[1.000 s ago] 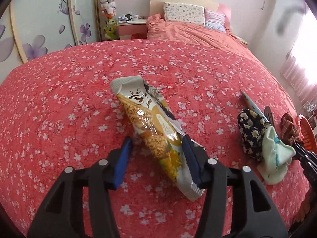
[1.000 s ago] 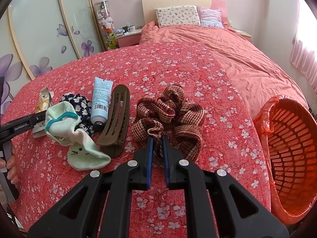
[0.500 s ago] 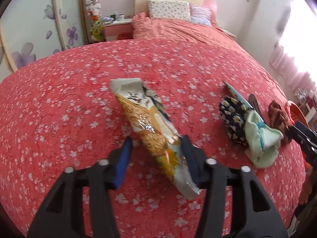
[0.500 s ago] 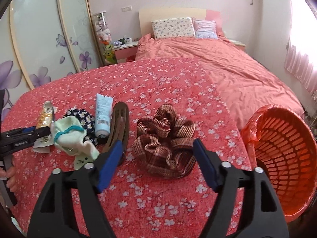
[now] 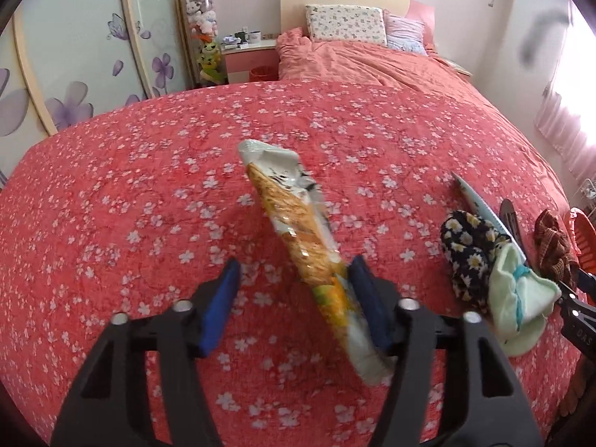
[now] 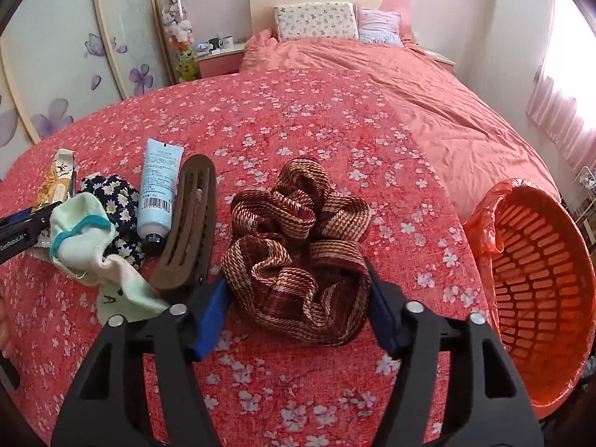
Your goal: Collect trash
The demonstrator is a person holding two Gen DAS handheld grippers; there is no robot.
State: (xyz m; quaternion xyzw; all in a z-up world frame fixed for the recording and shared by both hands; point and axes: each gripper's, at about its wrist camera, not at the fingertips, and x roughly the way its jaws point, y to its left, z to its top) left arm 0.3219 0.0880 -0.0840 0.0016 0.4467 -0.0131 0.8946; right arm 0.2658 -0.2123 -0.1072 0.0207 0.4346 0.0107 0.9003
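A yellow and white snack wrapper (image 5: 294,223) lies on the red flowered bedspread (image 5: 149,186) between the jaws of my left gripper (image 5: 294,264). It is tipped on edge against the right pad, and a wide gap separates it from the left pad as the jaws close slightly. In the right wrist view, the same wrapper (image 6: 56,186) shows at the far left. My right gripper (image 6: 296,279) straddles a brown plaid scrunchie (image 6: 294,231), its jaws closing with the pads at the scrunchie's sides. An orange basket (image 6: 540,279) with a red bag liner stands at the right.
Between the two grippers lie a mint green sock (image 6: 82,238), a dark daisy-print cloth (image 6: 111,193), a light blue tube (image 6: 158,186) and a brown hair clip (image 6: 193,223). Pillows (image 6: 316,18) and a nightstand are at the far end.
The right gripper went from shut to open and came down around the scrunchie. In the left view, the wrapper has tipped up onto its edge against the right pad; the left hand barely moved.
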